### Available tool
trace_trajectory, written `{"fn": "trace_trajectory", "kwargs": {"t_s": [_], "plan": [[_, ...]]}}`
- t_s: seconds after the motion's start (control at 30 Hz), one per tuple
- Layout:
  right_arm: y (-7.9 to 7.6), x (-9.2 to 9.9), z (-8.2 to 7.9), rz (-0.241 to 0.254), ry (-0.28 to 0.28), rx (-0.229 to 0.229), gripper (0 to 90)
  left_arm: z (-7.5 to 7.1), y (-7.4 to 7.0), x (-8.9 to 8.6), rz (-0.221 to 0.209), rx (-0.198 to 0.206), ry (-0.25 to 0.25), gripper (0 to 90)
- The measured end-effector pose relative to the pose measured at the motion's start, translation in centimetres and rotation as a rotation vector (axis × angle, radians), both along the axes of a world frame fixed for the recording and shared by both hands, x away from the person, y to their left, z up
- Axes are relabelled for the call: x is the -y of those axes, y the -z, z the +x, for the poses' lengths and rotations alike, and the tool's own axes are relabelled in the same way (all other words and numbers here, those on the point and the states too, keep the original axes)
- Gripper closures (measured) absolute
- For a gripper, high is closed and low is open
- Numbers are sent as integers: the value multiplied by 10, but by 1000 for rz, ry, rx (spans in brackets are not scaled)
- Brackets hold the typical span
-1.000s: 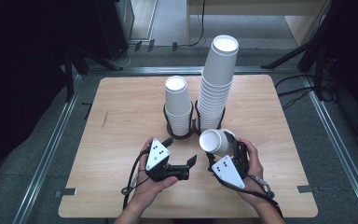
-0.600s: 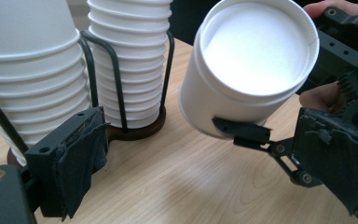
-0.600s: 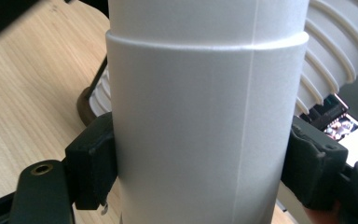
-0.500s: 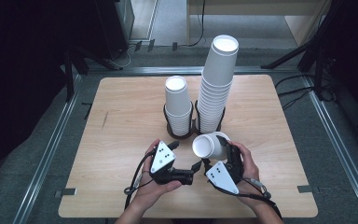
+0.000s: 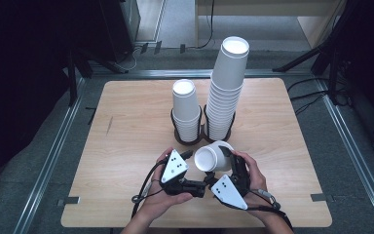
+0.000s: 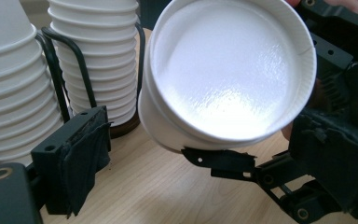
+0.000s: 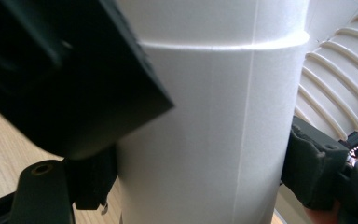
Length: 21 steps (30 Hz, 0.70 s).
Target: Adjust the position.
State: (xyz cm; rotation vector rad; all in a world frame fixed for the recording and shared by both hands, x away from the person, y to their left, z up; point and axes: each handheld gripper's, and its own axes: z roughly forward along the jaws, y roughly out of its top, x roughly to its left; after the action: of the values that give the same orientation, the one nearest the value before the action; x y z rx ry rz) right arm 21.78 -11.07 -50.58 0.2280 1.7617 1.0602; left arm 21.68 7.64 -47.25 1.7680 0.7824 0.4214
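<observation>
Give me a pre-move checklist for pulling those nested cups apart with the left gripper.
1. Right gripper clamped on the nested cups: ok, jaws pressed on both sides of the wall.
2. Two cups nested: ok, a second rim shows in the left gripper view.
3. Left gripper on a cup rim: not ok; its jaws have just been closing, nothing between them.
4. Cup mouth faces the left gripper: ok.
5. Short stack and tall stack seated in the black holder: ok.

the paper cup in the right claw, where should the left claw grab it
Judging by its pose, at the rim. The paper cup lies tilted in the right claw, which clamps its side wall, open mouth turned toward the left claw. Come in from the mouth side, one jaw inside and one outside the rolled lip, which looks stiffer than the thin wall.
</observation>
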Motion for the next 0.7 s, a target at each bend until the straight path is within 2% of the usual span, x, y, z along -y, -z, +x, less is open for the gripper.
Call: {"fn": "trace_trajectory", "kwargs": {"t_s": [0.23, 0.4, 0.47, 0.7], "plan": [[0, -2, -3, -4, -36, 5, 217, 0, -1, 1, 8, -2, 13, 66], [1, -3, -5, -3, -60, -6, 217, -2, -3, 0, 16, 10, 15, 126], [2, -3, -6, 2, -61, -17, 217, -2, -3, 0, 15, 8, 18, 131], [3, -6, -7, -12, -83, -12, 215, -2, -4, 1, 25, 2, 22, 135]]}}
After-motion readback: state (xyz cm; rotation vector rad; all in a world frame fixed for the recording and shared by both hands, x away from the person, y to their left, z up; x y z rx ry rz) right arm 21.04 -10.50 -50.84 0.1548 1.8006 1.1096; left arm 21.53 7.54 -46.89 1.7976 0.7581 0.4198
